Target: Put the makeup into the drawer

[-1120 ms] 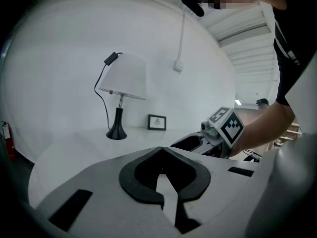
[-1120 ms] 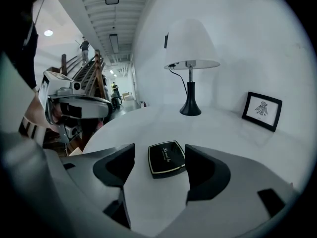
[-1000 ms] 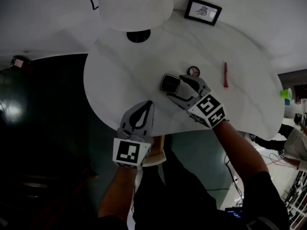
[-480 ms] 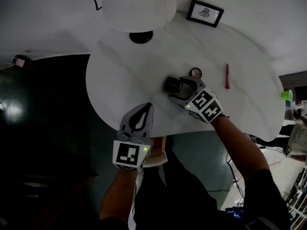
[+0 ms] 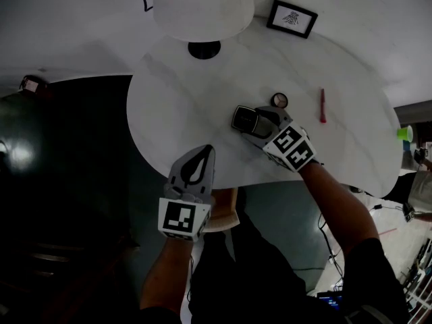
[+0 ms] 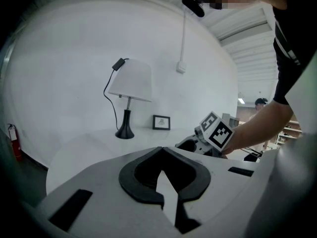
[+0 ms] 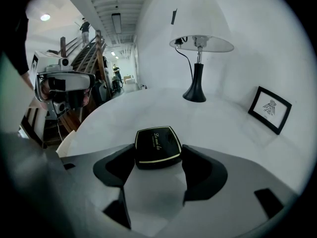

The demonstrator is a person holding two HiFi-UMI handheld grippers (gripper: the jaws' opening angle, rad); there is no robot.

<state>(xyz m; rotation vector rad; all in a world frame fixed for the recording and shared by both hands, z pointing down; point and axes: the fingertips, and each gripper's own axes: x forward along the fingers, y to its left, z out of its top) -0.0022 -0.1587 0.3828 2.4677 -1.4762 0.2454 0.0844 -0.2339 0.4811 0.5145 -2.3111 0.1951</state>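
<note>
The right tongs are closed on the black compact, one pad against each side. They hold only its near end (most of the case sticks out ahead of the tips). That is the main risk: a glossy, flat case pinched at one end could swivel or slide out if the wrist tilts or moves quickly.

The left tongs are closed, tip to tip, with nothing in them. They hover over the near rim of the worktop, just above a pale wooden edge that is probably the open drawer. That puts them where the compact has to go, so the two could knock together.

A drop past the rim would likely land on the floor. The round pot and red stick lie behind the right tongs, not yet picked up.
</note>
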